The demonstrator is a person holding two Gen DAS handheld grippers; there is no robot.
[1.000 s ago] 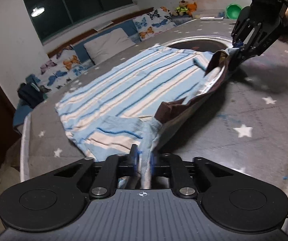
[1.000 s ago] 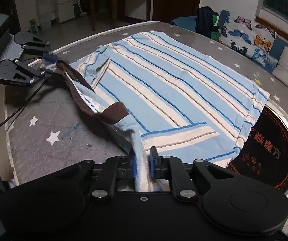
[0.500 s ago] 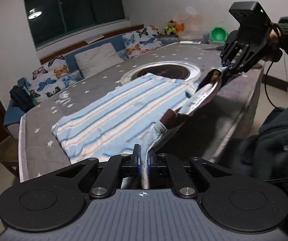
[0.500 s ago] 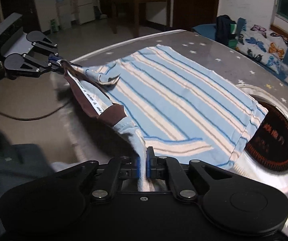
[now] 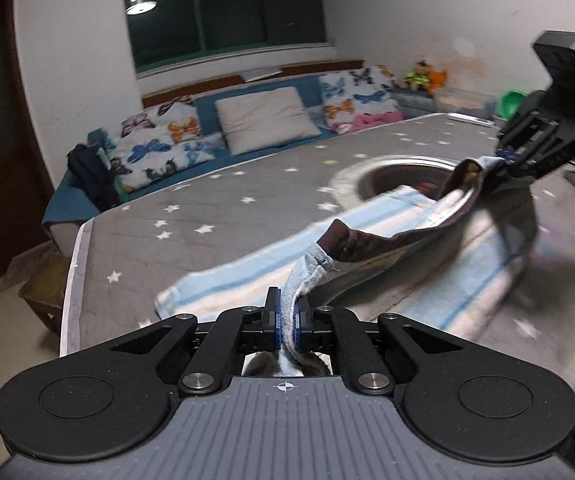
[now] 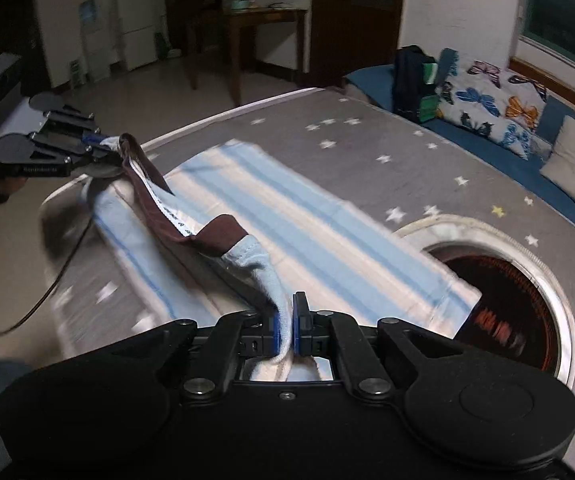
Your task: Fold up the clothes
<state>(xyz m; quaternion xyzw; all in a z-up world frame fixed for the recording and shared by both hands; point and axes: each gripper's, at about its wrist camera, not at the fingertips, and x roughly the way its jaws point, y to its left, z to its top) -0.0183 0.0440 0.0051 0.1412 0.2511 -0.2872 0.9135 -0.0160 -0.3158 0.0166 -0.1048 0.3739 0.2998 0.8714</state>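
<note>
Pale blue striped knit, a shirt (image 6: 287,232) with a brown collar band (image 6: 191,224), is lying across the middle of the right wrist view on a grey star-printed table cover (image 6: 407,168). At the left edge of that view the left gripper (image 6: 97,144) is pinching one shoulder of the shirt, its jaws closed on the fabric. Moving right, the collar band is hanging in a slack arc between the two holds, its white label strip facing up. At lower centre the right gripper (image 6: 285,326) is clamping the other shoulder, jaws closed on a bunched fold of blue cloth. Holding both shoulders in this way is presumably keeping the top edge level so the body can be drawn or laid evenly for a fold. At the right of the frame the shirt's hem is partly covering a round recessed hotplate (image 6: 503,312) set in the table. Motion blur is softening the cloth. In the left wrist view the same arrangement is appearing mirrored, with the right gripper at the upper right.
</note>
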